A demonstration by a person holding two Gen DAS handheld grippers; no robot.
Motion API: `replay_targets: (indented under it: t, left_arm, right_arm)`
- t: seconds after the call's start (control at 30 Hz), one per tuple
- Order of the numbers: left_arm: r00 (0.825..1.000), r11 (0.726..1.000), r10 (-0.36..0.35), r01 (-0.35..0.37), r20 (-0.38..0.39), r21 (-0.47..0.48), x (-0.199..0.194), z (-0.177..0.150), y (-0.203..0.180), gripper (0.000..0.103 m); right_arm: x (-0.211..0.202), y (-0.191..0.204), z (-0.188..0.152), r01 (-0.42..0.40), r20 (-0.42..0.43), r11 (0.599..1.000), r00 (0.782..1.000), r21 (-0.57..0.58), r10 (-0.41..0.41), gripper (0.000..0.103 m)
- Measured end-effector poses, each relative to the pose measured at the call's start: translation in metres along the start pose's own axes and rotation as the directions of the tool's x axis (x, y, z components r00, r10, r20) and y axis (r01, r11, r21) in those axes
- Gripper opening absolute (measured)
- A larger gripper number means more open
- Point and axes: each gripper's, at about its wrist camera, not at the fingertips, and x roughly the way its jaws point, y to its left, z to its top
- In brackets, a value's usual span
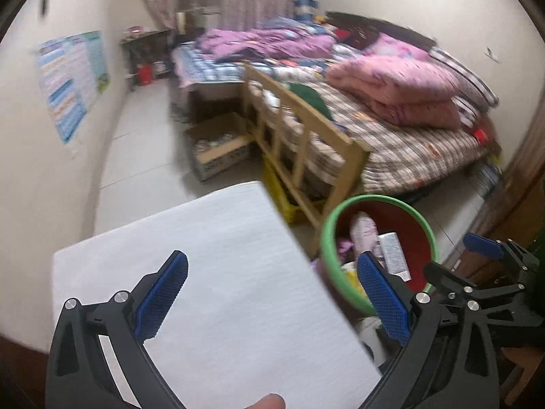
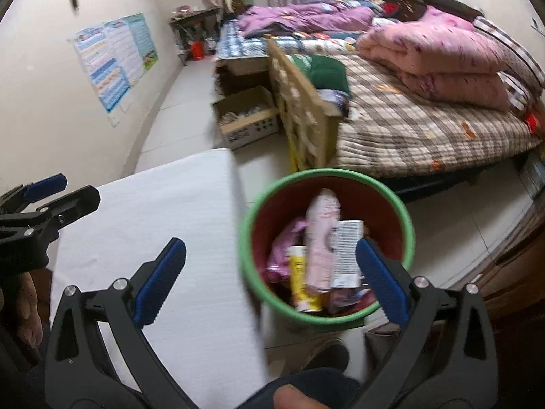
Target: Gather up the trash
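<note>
Holding my left gripper (image 1: 272,293) and right gripper (image 2: 270,281) with fingers spread wide, gripping nothing, hovering beside the green-rimmed trash bin (image 2: 407,214), tubes (image 2: 322,238) lying inside.

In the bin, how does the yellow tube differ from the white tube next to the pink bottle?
The yellow tube is yellow with a pale cap end toward the camera; the white tube is white with printed text. The yellow one lies left of the pink bottle, the white one right. Both lean inside the green-rimmed bin.
</note>
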Motion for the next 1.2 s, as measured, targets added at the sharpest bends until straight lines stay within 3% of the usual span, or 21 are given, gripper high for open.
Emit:
replay_targets:
  t: [0.3, 0.5, 0.6, 0.77, 0.9, 1.2]
  left_arm:
    - [0.986, 0.983, 0.160, -0.154, 0.054, -0.095, -0.086, -0.070, 0.092, 0.095]
    - [0.954, 0.949, 0.278, -0.254, 0.113, -0.186, -0.138, -0.114, 0.136, 0.095]
    - [0.944, 0.938, 0.297, -0.261, 0.140, -0.230, -0.156, -0.132, 0.149, 0.095]
    - [0.919, 0.915, 0.345, -0.282, 0.192, -0.290, -0.178, -0.153, 0.157, 0.095]
    - [0.896, 0.903, 0.387, -0.320, 0.219, -0.287, -0.190, -0.163, 0.151, 0.095]
    - [0.893, 0.908, 0.374, -0.298, 0.250, -0.294, -0.205, -0.181, 0.139, 0.095]
  right_arm:
    - [-0.032, 0.111, -0.024, -0.089, 0.072, 0.987, 0.992, -0.133, 0.100, 0.098]
    - [-0.061, 0.170, -0.038, -0.122, 0.153, 0.971, 0.976, -0.206, 0.155, 0.098]
    - [-0.075, 0.189, -0.045, -0.126, 0.192, 0.964, 0.966, -0.233, 0.173, 0.098]
    - [-0.100, 0.209, -0.059, -0.115, 0.258, 0.957, 0.948, -0.267, 0.186, 0.098]
    - [-0.108, 0.214, -0.067, -0.118, 0.260, 0.957, 0.947, -0.263, 0.188, 0.098]
    - [-0.124, 0.220, -0.089, -0.135, 0.271, 0.950, 0.939, -0.281, 0.213, 0.098]
